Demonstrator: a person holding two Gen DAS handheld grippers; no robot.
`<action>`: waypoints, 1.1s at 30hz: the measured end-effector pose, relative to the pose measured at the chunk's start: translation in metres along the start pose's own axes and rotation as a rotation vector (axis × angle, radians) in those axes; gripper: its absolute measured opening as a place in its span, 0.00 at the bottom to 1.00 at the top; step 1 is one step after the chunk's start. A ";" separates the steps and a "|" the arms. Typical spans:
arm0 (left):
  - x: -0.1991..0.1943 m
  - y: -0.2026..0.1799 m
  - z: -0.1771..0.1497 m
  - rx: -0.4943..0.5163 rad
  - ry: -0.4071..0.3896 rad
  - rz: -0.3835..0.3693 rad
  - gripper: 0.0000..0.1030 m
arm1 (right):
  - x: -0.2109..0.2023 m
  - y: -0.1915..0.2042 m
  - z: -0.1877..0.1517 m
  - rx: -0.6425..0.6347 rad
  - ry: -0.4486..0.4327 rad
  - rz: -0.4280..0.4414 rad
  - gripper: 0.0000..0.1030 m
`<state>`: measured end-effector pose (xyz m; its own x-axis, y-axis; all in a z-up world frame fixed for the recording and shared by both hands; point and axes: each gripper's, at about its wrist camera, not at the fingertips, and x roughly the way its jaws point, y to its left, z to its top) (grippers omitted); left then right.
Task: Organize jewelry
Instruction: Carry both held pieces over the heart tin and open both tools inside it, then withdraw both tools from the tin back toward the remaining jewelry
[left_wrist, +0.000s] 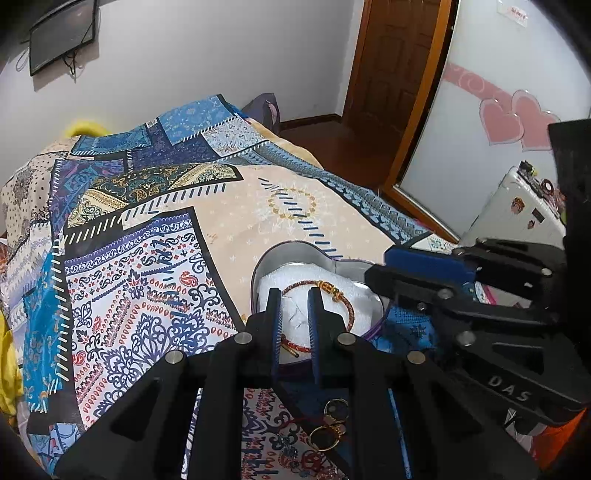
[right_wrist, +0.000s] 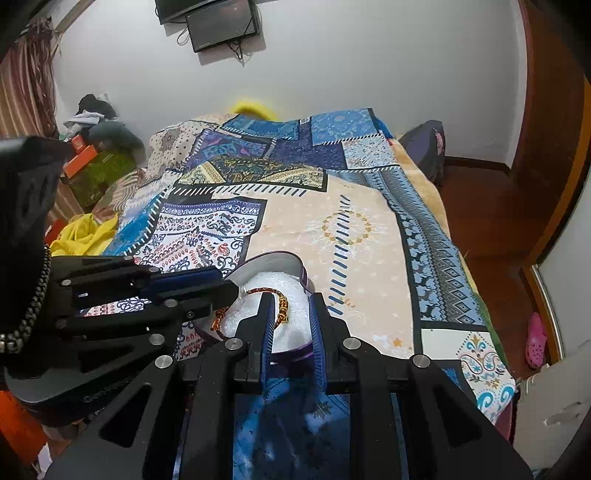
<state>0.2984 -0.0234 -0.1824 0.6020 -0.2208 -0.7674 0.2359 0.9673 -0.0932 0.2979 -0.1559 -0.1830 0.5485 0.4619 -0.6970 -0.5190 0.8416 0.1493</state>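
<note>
A heart-shaped metal tin (left_wrist: 295, 246) with white padding lies on the patterned bedspread. A red braided bracelet with gold beads (left_wrist: 334, 291) rests on the padding; it also shows in the right wrist view (right_wrist: 282, 304). My left gripper (left_wrist: 294, 295) hovers over the tin's near side, jaws open a little, nothing between them. My right gripper (right_wrist: 291, 301) is over the tin too, jaws slightly apart around the bracelet's beaded part. The right gripper (left_wrist: 384, 269) shows in the left wrist view at the tin's right edge. Gold rings and red jewelry (left_wrist: 330, 424) lie on the bedspread beneath the left gripper.
The patterned bedspread (left_wrist: 166, 240) covers the bed. A white suitcase (left_wrist: 517, 210) stands at the right, beside a wardrobe door with pink hearts (left_wrist: 513, 118). Yellow cloth (right_wrist: 85, 232) and boxes (right_wrist: 92, 166) lie left of the bed. The wooden floor (right_wrist: 491, 229) runs along the right.
</note>
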 end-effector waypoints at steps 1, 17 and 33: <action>0.000 0.000 0.000 0.000 0.003 0.003 0.12 | -0.001 0.000 0.000 0.000 -0.003 -0.004 0.17; -0.070 0.005 -0.009 -0.025 -0.094 0.041 0.45 | -0.045 0.015 -0.002 0.007 -0.088 -0.032 0.32; -0.113 0.021 -0.053 -0.045 -0.086 0.079 0.52 | -0.058 0.042 -0.021 0.015 -0.089 -0.029 0.32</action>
<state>0.1948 0.0288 -0.1315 0.6811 -0.1515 -0.7163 0.1520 0.9863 -0.0640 0.2307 -0.1536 -0.1511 0.6193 0.4601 -0.6363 -0.4929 0.8586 0.1410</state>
